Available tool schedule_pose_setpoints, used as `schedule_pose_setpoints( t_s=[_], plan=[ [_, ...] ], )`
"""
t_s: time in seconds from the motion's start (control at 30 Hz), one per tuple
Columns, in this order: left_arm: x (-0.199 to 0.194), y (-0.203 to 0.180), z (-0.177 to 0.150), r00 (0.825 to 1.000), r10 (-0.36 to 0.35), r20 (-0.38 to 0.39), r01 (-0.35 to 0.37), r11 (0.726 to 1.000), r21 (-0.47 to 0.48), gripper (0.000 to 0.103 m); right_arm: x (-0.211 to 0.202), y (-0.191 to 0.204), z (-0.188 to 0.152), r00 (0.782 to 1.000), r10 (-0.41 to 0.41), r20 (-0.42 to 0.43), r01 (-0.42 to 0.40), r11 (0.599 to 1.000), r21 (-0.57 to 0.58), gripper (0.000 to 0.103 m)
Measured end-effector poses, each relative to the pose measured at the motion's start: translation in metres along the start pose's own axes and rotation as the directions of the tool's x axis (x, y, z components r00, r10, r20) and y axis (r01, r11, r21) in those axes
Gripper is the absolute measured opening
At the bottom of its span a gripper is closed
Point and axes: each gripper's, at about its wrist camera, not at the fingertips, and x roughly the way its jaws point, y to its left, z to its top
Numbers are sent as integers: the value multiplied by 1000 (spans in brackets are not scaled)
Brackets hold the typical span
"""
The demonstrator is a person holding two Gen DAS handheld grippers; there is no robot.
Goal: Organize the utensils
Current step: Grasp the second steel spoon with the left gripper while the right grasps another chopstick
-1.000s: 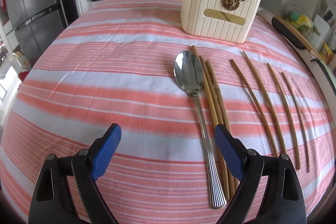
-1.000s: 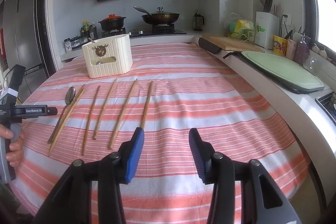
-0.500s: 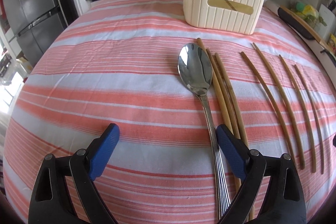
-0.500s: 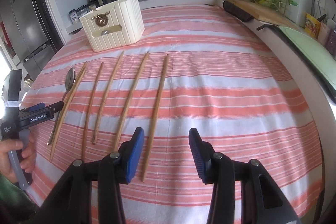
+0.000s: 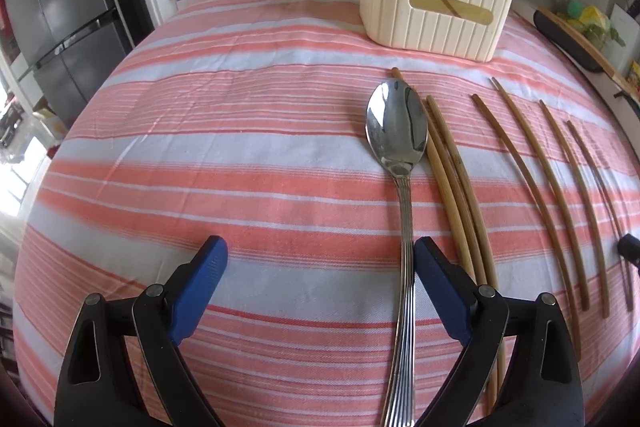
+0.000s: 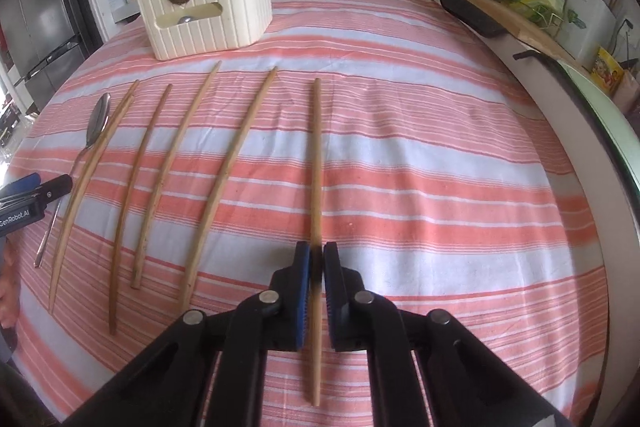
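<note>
Gripping the rightmost chopstick (image 6: 316, 163) near its lower end, the right hand-held gripper (image 6: 317, 269) has just closed its jaws on it above the striped bench (image 6: 440, 187). The left hand-held gripper (image 5: 320, 267) hangs open over the spoon (image 5: 400, 163) handle. The cream holder (image 6: 208, 15) stands near the bench's far edge.

Both wrist fisheyes sit just behind their blue-padded fingers, tilted steeply down, close over the striped tablecloth (image 5: 248, 155) and facing the stove counter, the left above the spoon (image 5: 396, 131), the right over the rightmost chopstick (image 6: 316, 155), sharing the cream utensil holder (image 6: 208, 15) and the row of chopsticks.
</note>
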Motion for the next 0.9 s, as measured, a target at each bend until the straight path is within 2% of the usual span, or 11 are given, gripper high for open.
schedule_pose_setpoints(
  t_s=[0.13,0.23,0.3,0.33,0.53,0.77,0.9],
  plan=[
    [1,1,2,1000,-14,-26,15,999,28,95,-4,-1,-6,1000,-9,-2,9,1000,-16,6],
    [0,-2,2,997,-42,-56,47,996,80,94,-6,-2,-7,1000,17,-11,-17,1000,-20,11],
    [-1,-3,1,996,-51,-69,59,993,107,94,-6,-2,-6,999,43,-20,-44,999,-21,21],
    [-2,-3,1,996,-54,-74,63,991,116,94,-6,-2,-6,998,54,-25,-54,998,-23,22],
    [2,-2,7,994,-52,-98,64,990,126,96,-6,0,-5,996,59,-59,-64,995,-81,23],
    [7,-11,17,993,-36,-114,56,983,175,96,-2,-3,0,994,73,-82,-79,994,-76,23],
    [13,-13,24,992,-42,-122,62,984,165,96,1,-3,4,993,75,-94,-84,993,-85,23]
  ],
)
